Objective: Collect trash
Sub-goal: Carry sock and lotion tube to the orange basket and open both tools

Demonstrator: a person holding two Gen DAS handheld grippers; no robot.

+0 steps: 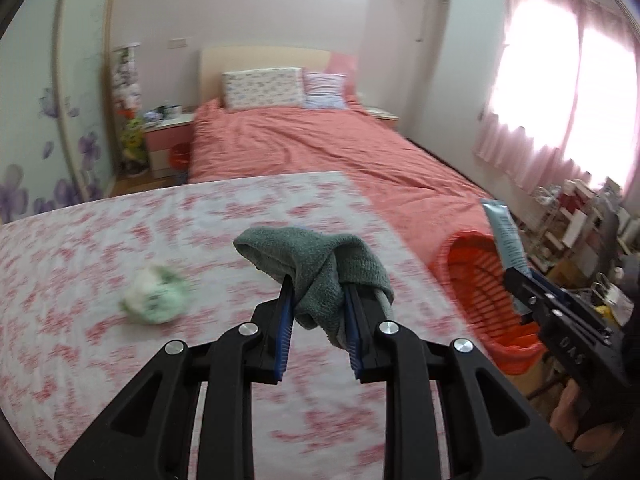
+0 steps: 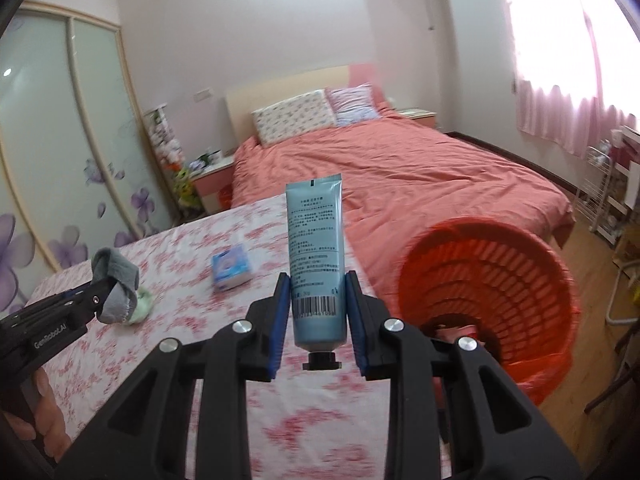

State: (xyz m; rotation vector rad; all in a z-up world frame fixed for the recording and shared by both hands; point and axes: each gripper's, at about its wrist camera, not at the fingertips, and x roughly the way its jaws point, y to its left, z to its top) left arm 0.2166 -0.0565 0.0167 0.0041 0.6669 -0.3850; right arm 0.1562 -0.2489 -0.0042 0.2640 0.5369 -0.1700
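My left claw [image 1: 316,292], rising from the bottom centre of the left wrist view, is clamped on a crumpled grey-green cloth [image 1: 320,268] that drapes over both blue pads and hangs between them, lifted above the table with the pink-and-white floral cover [image 1: 120,240]. In the same view my right claw [image 1: 516,280] enters from the lower right edge, gripping a pale blue tube [image 1: 505,236] that stands up in front of the red plastic basket [image 1: 480,284], which sits at the right side of the frame just past the table's edge. A blurred wad of white and green paper [image 1: 156,294] lies on the tabletop at centre left. From the right wrist view, my right claw [image 2: 316,308] fills the bottom centre, its pads pressed against the lower sides of the tube [image 2: 316,252], which points upward with its black cap [image 2: 321,360] toward the camera and a barcode showing. The red basket [image 2: 492,280], lined with a red bag, occupies the lower right of that frame beside the table, its slatted mouth tilted toward the lens. My left claw [image 2: 106,292] appears at the left edge with the cloth [image 2: 116,284] bunched in it, the paper wad [image 2: 142,304] just behind it, and a small blue-and-white packet [image 2: 232,266] lies on the table cover [image 2: 320,420] at centre. A bed with a salmon quilt [image 2: 400,168] stretches across the background of both views.
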